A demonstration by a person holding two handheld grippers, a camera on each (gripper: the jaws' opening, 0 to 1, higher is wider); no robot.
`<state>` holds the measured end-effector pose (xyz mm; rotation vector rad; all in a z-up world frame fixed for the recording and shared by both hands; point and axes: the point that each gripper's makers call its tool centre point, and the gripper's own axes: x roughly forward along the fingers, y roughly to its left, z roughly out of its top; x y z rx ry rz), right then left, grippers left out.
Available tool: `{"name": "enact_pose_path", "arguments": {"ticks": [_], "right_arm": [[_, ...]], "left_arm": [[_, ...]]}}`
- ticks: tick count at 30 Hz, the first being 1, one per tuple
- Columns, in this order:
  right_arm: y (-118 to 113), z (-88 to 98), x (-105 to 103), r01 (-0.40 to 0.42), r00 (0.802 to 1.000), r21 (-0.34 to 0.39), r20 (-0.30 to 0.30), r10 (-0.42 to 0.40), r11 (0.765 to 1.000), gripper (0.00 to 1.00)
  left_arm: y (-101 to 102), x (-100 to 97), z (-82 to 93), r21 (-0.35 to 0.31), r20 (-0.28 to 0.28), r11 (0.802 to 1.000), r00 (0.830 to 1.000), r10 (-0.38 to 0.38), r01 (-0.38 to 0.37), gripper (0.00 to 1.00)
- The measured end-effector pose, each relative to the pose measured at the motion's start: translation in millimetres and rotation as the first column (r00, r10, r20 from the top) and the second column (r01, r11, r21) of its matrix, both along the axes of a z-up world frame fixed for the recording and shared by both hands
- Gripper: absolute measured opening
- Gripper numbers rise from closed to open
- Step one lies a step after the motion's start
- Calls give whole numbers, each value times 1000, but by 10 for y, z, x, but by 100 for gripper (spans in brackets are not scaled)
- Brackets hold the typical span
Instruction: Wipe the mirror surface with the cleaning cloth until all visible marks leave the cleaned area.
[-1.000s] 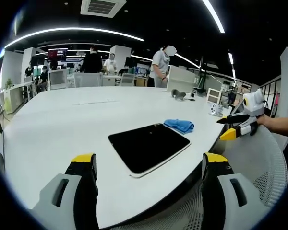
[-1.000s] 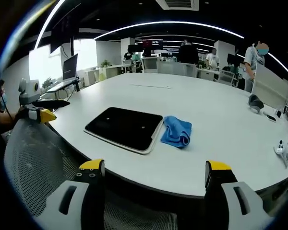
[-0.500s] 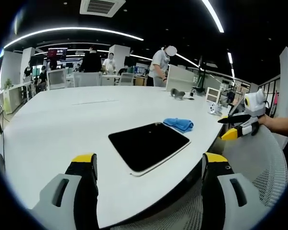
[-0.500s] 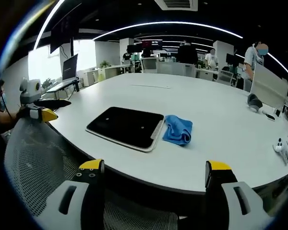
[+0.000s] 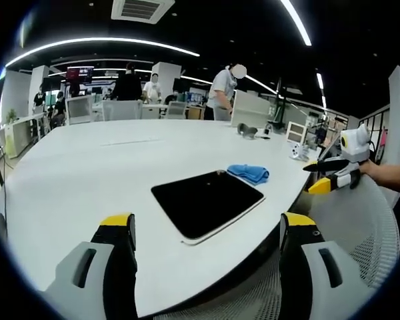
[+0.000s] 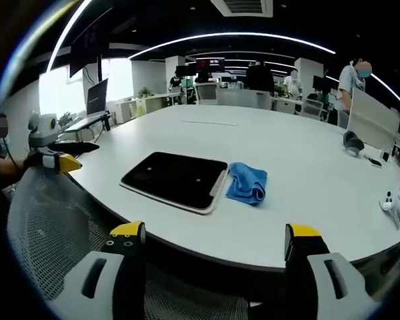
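Note:
A dark mirror (image 5: 207,203) (image 6: 175,180) with a pale frame lies flat near the front edge of the white table. A crumpled blue cloth (image 5: 249,173) (image 6: 247,183) rests on the table against one of its short ends. My left gripper (image 5: 207,230) hangs open above the table edge, short of the mirror, with nothing between its yellow-tipped jaws. My right gripper (image 6: 211,239) is open too, held back over the chair and table edge. In the left gripper view the right gripper (image 5: 328,176) shows at the right; in the right gripper view the left gripper (image 6: 59,152) shows at the left.
A grey mesh chair back (image 6: 60,220) (image 5: 360,227) stands between me and the white table (image 5: 87,167). A game controller (image 6: 392,205) and headphones (image 6: 353,141) lie at the table's far right. People stand among desks and screens at the back.
Both views have shifted only slightly; the mirror and the cloth lie where they were, and both grippers stay open.

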<state>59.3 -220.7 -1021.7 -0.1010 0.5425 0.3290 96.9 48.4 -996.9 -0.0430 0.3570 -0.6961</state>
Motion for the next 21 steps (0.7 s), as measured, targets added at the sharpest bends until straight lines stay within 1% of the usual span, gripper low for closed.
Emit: {"name": "enact_pose_path", "arguments": {"ticks": [4,14,21], "right_arm": [[5,14,1,3,1000,10,5,-3,1000,84],[10,2,-15,8,1000,14,-6,-8,1000,84],[34,3,-18,-10,1000,13,-4,10,1000,84]], "left_arm": [[-4,-9,2,0,-1,1000,1000,-3,3,87],[2,-2,23,-11,9,1000,1000,-2,2,87],[-1,0,24,-10,10,1000,1000,-1,1,87]]}}
